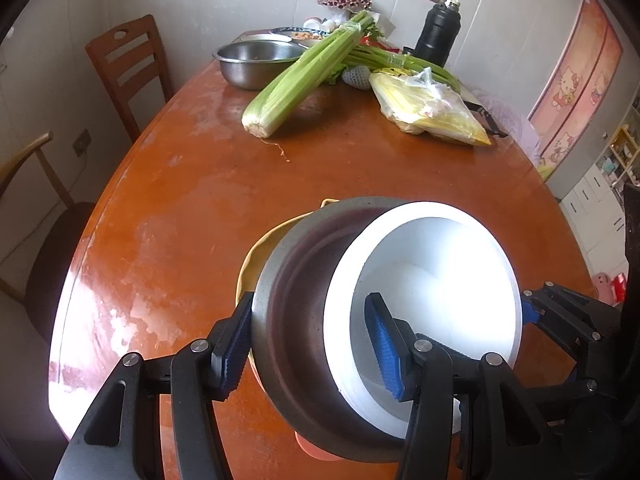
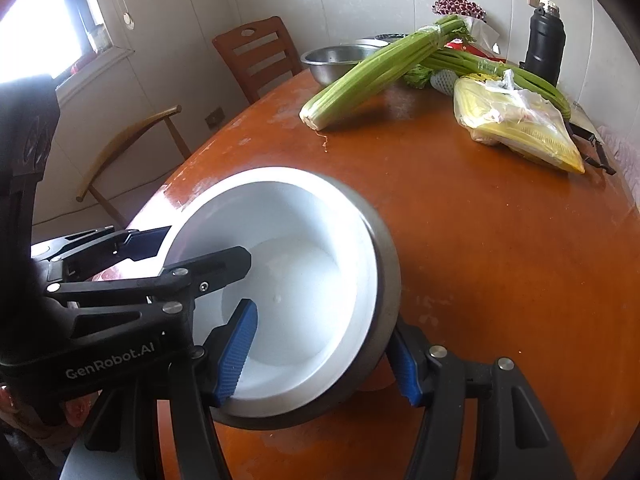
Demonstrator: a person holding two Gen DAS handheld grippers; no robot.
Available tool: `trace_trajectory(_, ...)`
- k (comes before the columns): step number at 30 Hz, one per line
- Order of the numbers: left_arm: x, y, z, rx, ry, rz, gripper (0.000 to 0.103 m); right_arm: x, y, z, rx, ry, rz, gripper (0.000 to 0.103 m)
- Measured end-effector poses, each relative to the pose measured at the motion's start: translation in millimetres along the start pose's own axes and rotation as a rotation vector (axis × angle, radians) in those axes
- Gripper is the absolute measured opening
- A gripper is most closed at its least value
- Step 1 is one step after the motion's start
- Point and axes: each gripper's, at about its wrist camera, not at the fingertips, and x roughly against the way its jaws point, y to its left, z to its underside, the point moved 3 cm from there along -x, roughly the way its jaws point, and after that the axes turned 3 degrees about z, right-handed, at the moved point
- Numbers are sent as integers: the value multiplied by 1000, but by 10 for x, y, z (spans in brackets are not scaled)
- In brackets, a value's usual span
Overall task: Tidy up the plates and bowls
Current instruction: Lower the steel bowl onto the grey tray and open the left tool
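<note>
A white bowl (image 1: pixel 436 276) sits nested in a steel bowl (image 1: pixel 296 304), and the pair is tilted above the brown table (image 1: pixel 200 200). My left gripper (image 1: pixel 310 348) is shut on their near wall, one pad outside the steel and one inside the white bowl. My right gripper (image 2: pixel 320 364) is shut on the white bowl (image 2: pixel 296 280) and steel bowl (image 2: pixel 390 280) the same way at the opposite side. Each view also shows the other gripper: the right gripper (image 1: pixel 532 308) and the left gripper (image 2: pixel 188 252). A yellow bowl rim (image 1: pixel 256 252) and something orange (image 1: pixel 316 450) show underneath.
At the far end of the table are a steel basin (image 1: pixel 256 62), bundled celery (image 1: pixel 304 72), a yellow plastic bag (image 1: pixel 432 108) and a black flask (image 1: pixel 438 30). A wooden chair (image 1: pixel 128 68) stands at the far left edge, with another chair nearer.
</note>
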Motion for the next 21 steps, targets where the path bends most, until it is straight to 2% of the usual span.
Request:
trace_trajectory(11, 174, 41, -27, 13, -49, -12, 57, 107, -64, -9, -3, -46, 42, 62)
trace_trajectory(17, 396, 3, 12, 18, -98, -32, 57, 297, -54, 7, 0, -110, 50, 62)
trace_trajectory(21, 607, -44, 115, 12, -145, -59, 58, 499, -38, 72, 10, -183, 72, 62)
